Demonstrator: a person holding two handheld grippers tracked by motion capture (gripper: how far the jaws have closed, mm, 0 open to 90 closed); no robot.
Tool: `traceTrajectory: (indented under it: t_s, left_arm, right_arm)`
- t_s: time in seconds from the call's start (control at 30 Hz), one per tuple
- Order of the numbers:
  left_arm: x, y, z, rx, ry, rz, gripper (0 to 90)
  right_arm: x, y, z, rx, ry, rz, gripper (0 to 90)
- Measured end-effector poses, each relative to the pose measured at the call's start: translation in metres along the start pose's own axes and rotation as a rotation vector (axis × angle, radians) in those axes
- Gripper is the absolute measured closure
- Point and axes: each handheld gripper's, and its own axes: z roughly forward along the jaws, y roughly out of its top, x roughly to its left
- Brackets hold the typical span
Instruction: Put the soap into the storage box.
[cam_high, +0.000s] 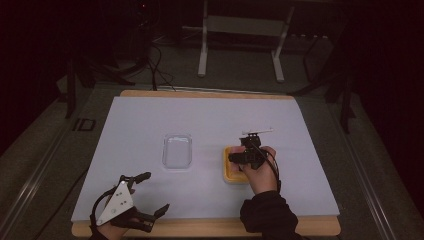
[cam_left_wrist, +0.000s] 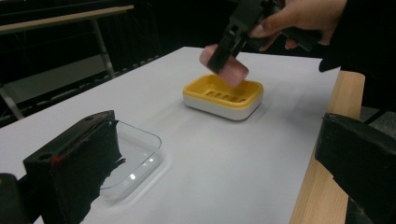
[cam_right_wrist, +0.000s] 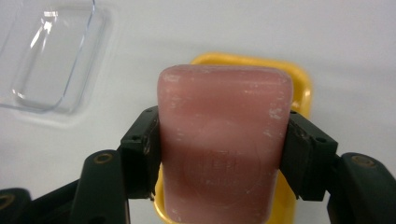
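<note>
- Pink soap bar (cam_right_wrist: 224, 144), in the right gripper view, is clamped between the right gripper (cam_right_wrist: 223, 154) fingers above the yellow soap dish (cam_right_wrist: 299, 88).
- High view: left gripper (cam_high: 148, 192) fingers spread wide near the desk's (cam_high: 150, 115) front-left corner.
- Left gripper view: clear tray (cam_left_wrist: 140, 149) beside the dish.

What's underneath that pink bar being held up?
The pink soap bar, clamped in the right gripper, hangs over a yellow soap dish. Its slotted floor shows beside the bar; the part directly beneath is hidden.
</note>
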Motion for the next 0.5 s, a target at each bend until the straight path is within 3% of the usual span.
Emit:
traceTrajectory:
  t_s: [0.27,0.5]
  left_arm:
    - [-0.001,0.0,0.0,0.003,-0.001,0.002,0.6]
    - [0.0,0.0,0.0,0.002,-0.002,0.004,0.6]
  right_arm:
    - [0.001,-0.009,0.019,0.033,-0.01,0.009,37.8]
    - [-0.002,-0.011,0.029,0.023,-0.037,0.027,37.8]
